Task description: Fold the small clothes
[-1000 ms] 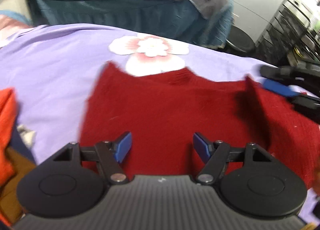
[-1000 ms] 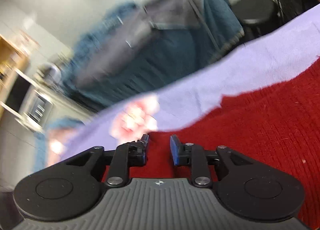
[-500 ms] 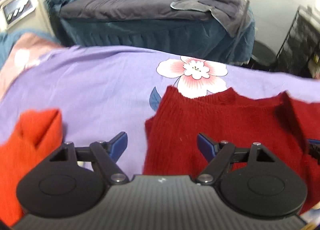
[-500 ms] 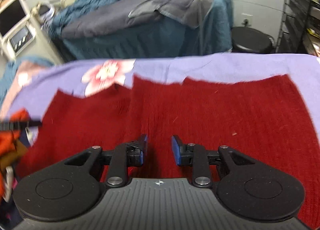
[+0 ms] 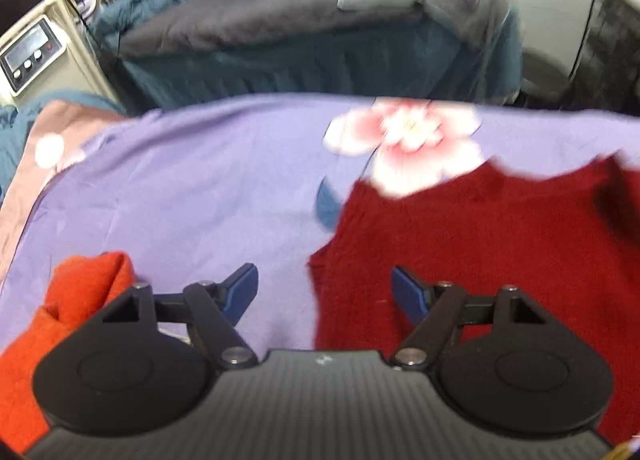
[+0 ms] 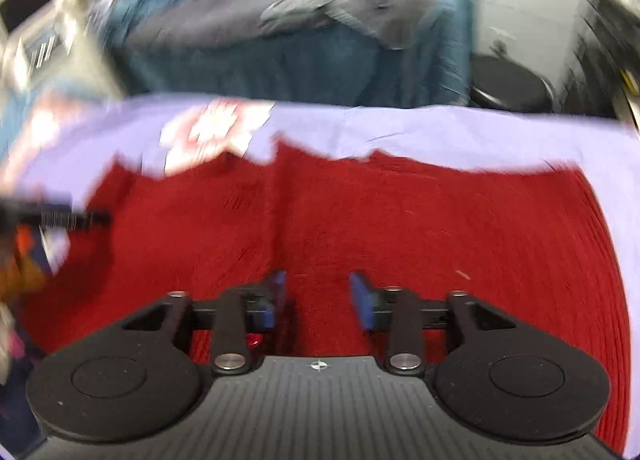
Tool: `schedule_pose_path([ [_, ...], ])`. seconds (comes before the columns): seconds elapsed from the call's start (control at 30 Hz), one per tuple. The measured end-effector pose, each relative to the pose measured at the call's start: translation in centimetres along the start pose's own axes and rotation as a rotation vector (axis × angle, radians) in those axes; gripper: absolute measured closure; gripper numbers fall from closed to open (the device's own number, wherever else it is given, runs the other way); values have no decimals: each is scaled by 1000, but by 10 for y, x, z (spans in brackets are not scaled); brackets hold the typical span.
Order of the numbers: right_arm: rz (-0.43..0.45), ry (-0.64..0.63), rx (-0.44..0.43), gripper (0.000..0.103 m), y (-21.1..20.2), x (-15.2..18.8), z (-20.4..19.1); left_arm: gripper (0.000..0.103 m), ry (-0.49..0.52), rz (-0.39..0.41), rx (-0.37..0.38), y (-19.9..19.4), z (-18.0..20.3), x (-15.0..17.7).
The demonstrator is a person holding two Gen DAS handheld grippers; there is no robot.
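Two grippers, both mine, hang tilted down over the lilac flowered sheet (image 5: 180,188). My left gripper (image 5: 324,292) has its blue fingers spread wide with nothing pinched; the left edge of the dark red knit garment (image 5: 480,244) lies on the sheet below and between them. That garment lies spread flat across the sheet, a raised crease running down its middle in the right wrist view. My right gripper (image 6: 318,296) hovers above it, jaws opening, gripping nothing. An orange garment (image 5: 80,292) sits bunched at my left, apart from the red one.

No legible text anywhere.
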State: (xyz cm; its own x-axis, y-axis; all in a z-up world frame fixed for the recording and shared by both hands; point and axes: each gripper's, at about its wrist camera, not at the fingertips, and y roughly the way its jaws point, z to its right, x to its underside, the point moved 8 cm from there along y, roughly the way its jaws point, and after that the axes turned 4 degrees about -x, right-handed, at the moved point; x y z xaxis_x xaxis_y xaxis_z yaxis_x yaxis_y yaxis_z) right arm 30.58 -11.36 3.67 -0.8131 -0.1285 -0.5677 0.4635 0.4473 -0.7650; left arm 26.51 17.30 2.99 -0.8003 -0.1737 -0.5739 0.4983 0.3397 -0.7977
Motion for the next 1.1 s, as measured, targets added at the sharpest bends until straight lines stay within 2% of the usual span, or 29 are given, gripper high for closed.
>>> schedule_pose_path([
  [0.13, 63, 143, 61, 8, -41, 9, 44, 23, -19, 84, 195, -51, 37, 1],
  [0.3, 76, 210, 166, 1, -81, 34, 85, 23, 159, 174, 468, -98, 135, 3],
  [0.37, 67, 210, 181, 1, -91, 45, 91, 23, 260, 196, 505, -103, 174, 2],
  [0.43, 63, 219, 177, 1, -96, 52, 95, 23, 301, 173, 507, -92, 201, -1],
  [0.57, 52, 260, 177, 1, -106, 67, 101, 28, 206, 70, 499, -52, 210, -12],
  [0.6, 54, 267, 175, 1, -109, 70, 101, 28, 200, 53, 469, -41, 207, -14],
  [0.67, 58, 264, 171, 2, -112, 72, 102, 31, 206, 21, 300, -19, 187, -12],
  [0.7, 59, 265, 169, 1, -113, 73, 102, 29, 181, -3, 257, -10, 175, -13],
  [0.77, 64, 282, 162, 1, -115, 74, 104, 26, 106, -57, 289, 5, 156, -7],
  [0.8, 65, 288, 158, 1, -115, 74, 105, 26, 113, -70, 262, 11, 149, -4],
  [0.83, 63, 289, 156, 1, -116, 74, 106, 25, 149, -72, 212, 16, 142, -1],
  [0.87, 63, 288, 151, 1, -116, 74, 107, 24, 160, -69, 205, 19, 137, 1],
  [0.93, 64, 281, 142, 1, -116, 73, 107, 22, 131, -76, 232, 23, 129, 2],
  [1.0, 56, 271, 135, 1, -115, 73, 108, 22, 141, -77, 217, 20, 128, 1],
  [1.1, 60, 273, 123, 1, -116, 74, 108, 23, 112, -20, 236, -5, 131, -12],
])
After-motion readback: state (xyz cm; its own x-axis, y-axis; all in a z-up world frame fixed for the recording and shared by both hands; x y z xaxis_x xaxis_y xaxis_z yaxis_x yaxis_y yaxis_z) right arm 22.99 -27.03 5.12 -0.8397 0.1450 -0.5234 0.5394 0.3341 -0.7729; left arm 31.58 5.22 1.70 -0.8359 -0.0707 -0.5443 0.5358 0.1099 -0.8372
